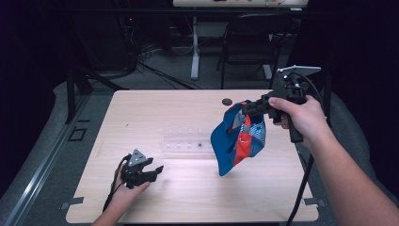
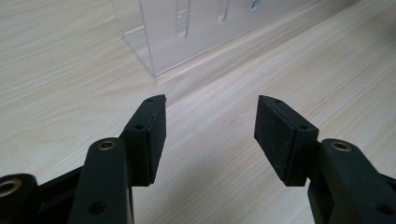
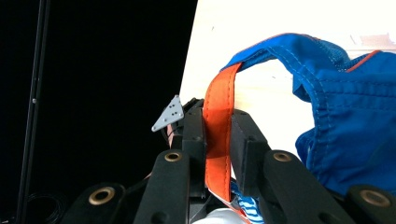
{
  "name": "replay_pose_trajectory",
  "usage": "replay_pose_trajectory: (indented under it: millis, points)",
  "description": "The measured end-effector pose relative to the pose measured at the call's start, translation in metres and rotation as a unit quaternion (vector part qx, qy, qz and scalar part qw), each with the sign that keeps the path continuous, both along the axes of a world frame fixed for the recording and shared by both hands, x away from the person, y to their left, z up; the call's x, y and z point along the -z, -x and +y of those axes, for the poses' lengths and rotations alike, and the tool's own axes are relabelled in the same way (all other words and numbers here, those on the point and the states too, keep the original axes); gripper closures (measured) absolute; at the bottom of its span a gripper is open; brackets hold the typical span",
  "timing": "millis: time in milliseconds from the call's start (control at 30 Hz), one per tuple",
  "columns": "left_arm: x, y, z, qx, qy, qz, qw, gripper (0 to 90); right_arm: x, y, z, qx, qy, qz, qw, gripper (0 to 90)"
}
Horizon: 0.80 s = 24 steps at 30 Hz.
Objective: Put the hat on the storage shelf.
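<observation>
Right claw (image 1: 243, 109) was clamped on the cap's (image 1: 237, 141) orange strap (image 3: 217, 126), so the cap dangled above the counter (image 1: 188, 197). Left claw (image 1: 153, 170) sat open and empty near the clear stand (image 2: 187, 32), probably ready to help.

Clear plastic slotted stand (image 2: 196, 32) is cut off by the top edge in left gripper view, so its top and far end can't be read; in high view it's faint, nearly lost vs the pale wooden table (image 1: 188, 202), slots too small to count. Blue fabric cap w/ orange strap (image 3: 345, 121) runs off the right edge in right gripper view; strap's lower end is hidden btwn the jaws. Small dark round thing (image 1: 227, 100) on the table's far edge: too small to tell.
</observation>
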<state>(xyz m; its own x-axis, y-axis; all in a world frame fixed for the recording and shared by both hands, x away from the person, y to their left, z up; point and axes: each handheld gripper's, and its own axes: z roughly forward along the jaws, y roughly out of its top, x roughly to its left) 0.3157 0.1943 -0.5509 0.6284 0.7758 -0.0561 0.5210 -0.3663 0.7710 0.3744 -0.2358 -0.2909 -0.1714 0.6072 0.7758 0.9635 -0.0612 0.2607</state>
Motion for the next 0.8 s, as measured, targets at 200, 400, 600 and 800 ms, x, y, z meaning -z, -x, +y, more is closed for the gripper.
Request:
replay_pose_trajectory:
  millis: [200,400,600,800]
  points:
    - [-0.019,0.004,-0.017,0.034,0.033,-0.003,0.9988,44.9,0.0,-0.006,0.009,-0.004,-0.001,-0.004,1.0,77.7]
    - [-0.037,0.02,-0.06,0.09,0.031,-0.051,0.9942,43.5,0.004,-0.009,0.017,-0.006,-0.003,-0.005,1.0,77.7]
    - [-0.046,0.034,-0.106,0.151,0.025,-0.066,0.986,45.8,0.006,-0.012,0.022,-0.005,-0.007,-0.007,0.9999,77.6]
    - [-0.044,0.039,-0.138,0.171,0.026,-0.061,0.983,48.9,0.005,-0.014,0.027,-0.009,-0.007,-0.011,0.9999,77.6]
